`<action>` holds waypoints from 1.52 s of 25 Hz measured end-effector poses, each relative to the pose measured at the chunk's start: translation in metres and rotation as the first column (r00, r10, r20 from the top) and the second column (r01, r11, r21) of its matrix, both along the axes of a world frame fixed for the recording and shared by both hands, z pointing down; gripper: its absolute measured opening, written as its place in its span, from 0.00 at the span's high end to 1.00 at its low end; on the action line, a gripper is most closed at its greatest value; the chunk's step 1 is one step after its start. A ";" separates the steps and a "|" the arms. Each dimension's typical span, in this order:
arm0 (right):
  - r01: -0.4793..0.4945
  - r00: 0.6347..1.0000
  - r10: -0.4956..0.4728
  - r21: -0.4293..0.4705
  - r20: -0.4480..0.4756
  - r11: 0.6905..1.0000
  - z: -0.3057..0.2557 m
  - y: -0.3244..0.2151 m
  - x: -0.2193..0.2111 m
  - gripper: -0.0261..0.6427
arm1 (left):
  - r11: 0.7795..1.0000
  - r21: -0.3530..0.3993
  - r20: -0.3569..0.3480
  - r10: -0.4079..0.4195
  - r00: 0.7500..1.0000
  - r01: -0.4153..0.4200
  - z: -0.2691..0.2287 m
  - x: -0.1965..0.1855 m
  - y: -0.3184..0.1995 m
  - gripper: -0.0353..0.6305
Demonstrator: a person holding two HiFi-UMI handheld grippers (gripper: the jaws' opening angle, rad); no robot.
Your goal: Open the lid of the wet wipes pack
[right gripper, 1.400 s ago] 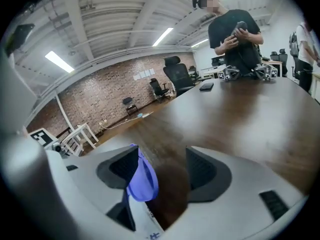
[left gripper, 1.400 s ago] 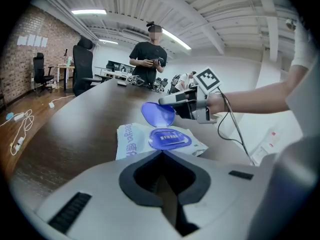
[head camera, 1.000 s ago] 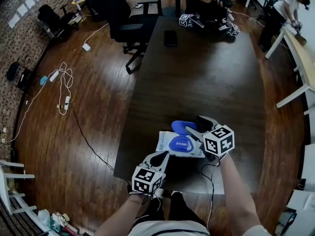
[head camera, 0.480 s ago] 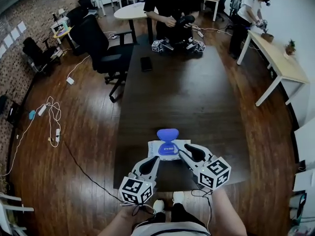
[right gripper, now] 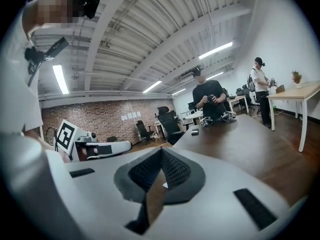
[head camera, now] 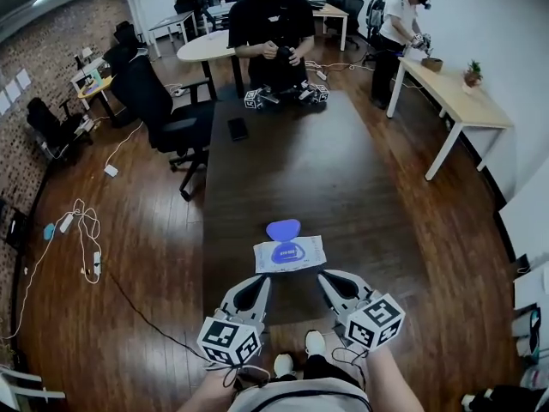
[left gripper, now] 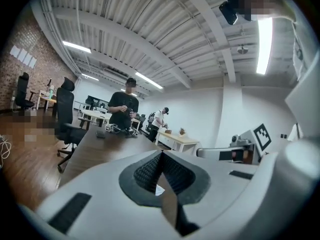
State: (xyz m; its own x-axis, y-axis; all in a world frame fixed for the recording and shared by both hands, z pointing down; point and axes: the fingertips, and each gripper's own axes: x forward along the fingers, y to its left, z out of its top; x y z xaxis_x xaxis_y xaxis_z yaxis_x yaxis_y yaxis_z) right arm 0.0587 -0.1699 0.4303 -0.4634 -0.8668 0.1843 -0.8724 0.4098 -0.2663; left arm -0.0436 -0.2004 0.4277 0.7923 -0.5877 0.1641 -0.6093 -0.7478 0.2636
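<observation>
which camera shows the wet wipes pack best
The head view: the wipes pack lies whole on the table, its blue lid flipped open. Both gripper views show at most a tiny white sliver past their shut jaws.

my rig from the head view: two pale grey grippers, white top below

the left gripper (head camera: 260, 281) and right gripper (head camera: 329, 279) share the same light grey moulded shells. each has a dark teardrop hollow lined with black ribbed pads (left gripper: 144, 173), and narrow black slots (right gripper: 254, 202) sit on the flanks. each carries a cube (head camera: 228, 342) faced with black-and-white square markers. a thin black cable (head camera: 347, 355) loops under the right one. i wear a white top (head camera: 296, 398) with a dark band across it, dark trousers (head camera: 298, 372) and white shoes (head camera: 314, 342).
</observation>
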 end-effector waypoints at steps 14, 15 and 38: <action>-0.052 0.997 0.053 0.020 -0.057 0.998 -0.011 0.100 -0.022 0.95 | 0.997 -0.009 -0.031 0.071 0.997 -0.071 0.001 -0.012 0.061 0.94; -0.054 0.997 0.055 0.026 -0.057 0.998 -0.014 0.106 -0.022 0.95 | 0.997 -0.002 -0.033 0.073 0.997 -0.073 -0.003 -0.011 0.066 0.94; 0.059 0.998 -0.057 0.104 -0.022 0.993 -0.024 0.387 -0.001 0.95 | 0.995 0.061 -0.016 -0.073 0.997 0.074 -0.027 -0.006 0.354 0.94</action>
State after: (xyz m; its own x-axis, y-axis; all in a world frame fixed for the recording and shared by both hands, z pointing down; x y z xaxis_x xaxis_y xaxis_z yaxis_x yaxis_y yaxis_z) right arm 0.0573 0.2168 0.4062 -0.5106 -0.8536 0.1035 -0.8510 0.4844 -0.2030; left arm -0.0492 0.1534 0.4007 0.7483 -0.6533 0.1152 -0.6601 -0.7159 0.2275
